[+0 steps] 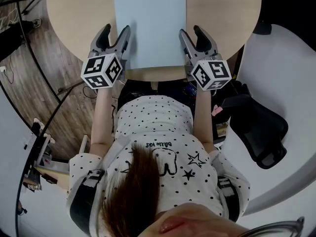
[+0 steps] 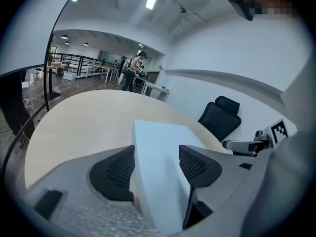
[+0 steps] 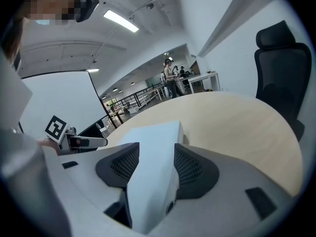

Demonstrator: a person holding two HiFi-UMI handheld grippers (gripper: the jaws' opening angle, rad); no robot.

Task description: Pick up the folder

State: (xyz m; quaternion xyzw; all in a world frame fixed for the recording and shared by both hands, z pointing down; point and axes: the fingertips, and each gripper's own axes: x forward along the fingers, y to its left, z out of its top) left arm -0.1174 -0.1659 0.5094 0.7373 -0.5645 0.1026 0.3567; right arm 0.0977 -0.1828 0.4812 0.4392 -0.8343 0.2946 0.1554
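Note:
A pale blue-white folder [image 1: 150,26] lies flat on the round wooden table [image 1: 74,14], its near edge just short of the table's rim. My left gripper [image 1: 112,37] straddles the folder's near left corner and my right gripper [image 1: 197,37] its near right corner. In the left gripper view the folder [image 2: 158,152] runs between the two black pads of the left gripper [image 2: 157,164], which stands open around it. The right gripper view shows the same: the folder [image 3: 153,147] fills the gap of the open right gripper [image 3: 155,164]. Whether a pad still brushes the folder is unclear.
A black office chair [image 1: 259,127] stands at the right beside a white curved partition [image 1: 291,58]. Cables and a stand [image 1: 42,147] lie on the wooden floor at the left. People stand at desks [image 2: 132,73] far across the room.

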